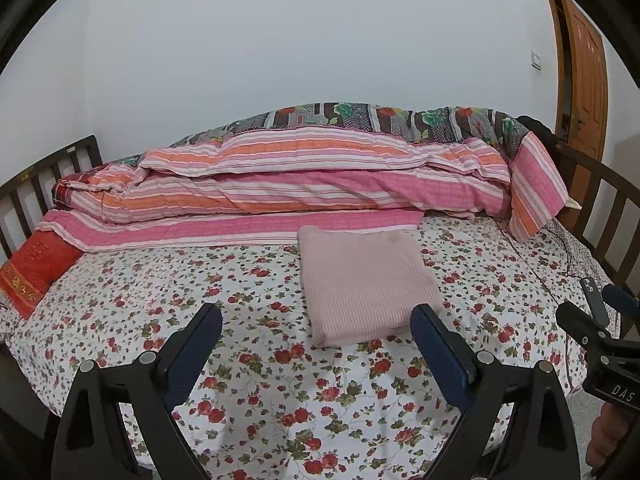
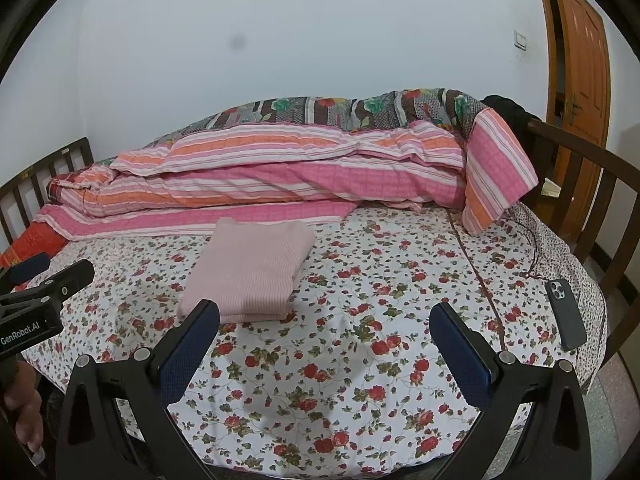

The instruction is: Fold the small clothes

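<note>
A pale pink knitted garment (image 1: pixel 366 280) lies folded into a neat rectangle on the flowered bedsheet (image 1: pixel 248 344); the right wrist view shows the same garment (image 2: pixel 250 270) left of centre. My left gripper (image 1: pixel 318 318) hovers open just short of its near edge, nothing between the fingers. My right gripper (image 2: pixel 326 318) also stands open and empty, over bare sheet to the right of the garment. Each gripper appears at the edge of the other's view: the right gripper (image 1: pixel 600 320) and the left gripper (image 2: pixel 40 280).
Rolled striped pink quilts (image 1: pixel 304 176) and a floral blanket (image 1: pixel 380 116) fill the far side of the bed. A red pillow (image 1: pixel 36 268) lies at left. A dark phone (image 2: pixel 565 314) rests near the right edge. Wooden bed rails (image 2: pixel 592 184) and a door (image 2: pixel 584 60) stand at right.
</note>
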